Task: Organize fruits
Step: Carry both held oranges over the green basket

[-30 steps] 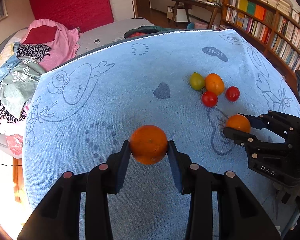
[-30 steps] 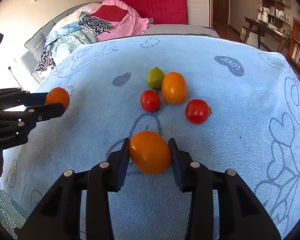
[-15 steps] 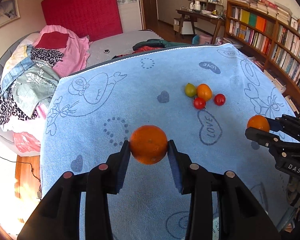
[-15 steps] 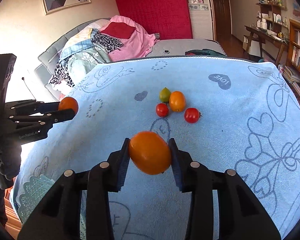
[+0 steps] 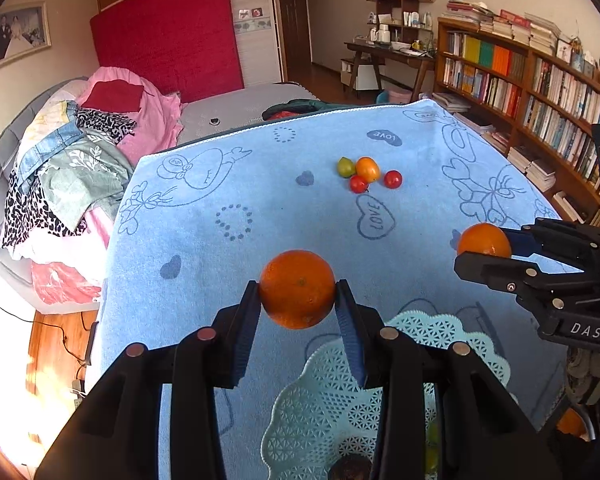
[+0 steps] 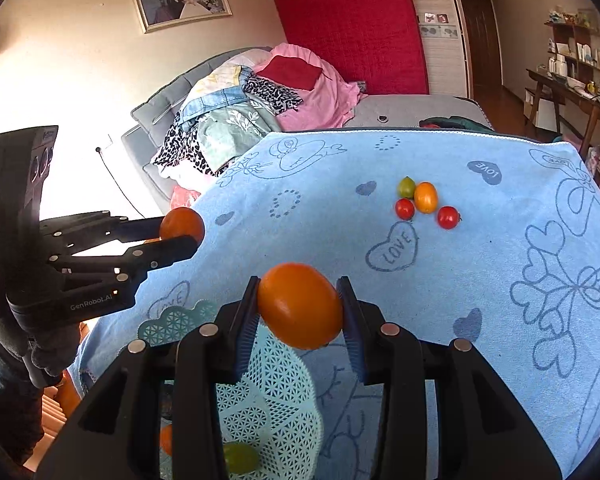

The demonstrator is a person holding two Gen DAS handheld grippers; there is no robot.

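Carrying step. Left gripper (image 5: 298,300) clamped on round orange citrus fruit (image 5: 297,288), right gripper (image 6: 299,312) on smooth oval orange tomato (image 6: 300,306), both above pale turquoise lattice plastic basket (image 5: 324,408). Next: lowering, releasing inside; basket contents probably fruit.

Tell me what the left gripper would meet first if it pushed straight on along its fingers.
Probably the bare blue towel just past the orange held in the left gripper; the loose fruits lie farther on, right of that line. Depth is uncertain.
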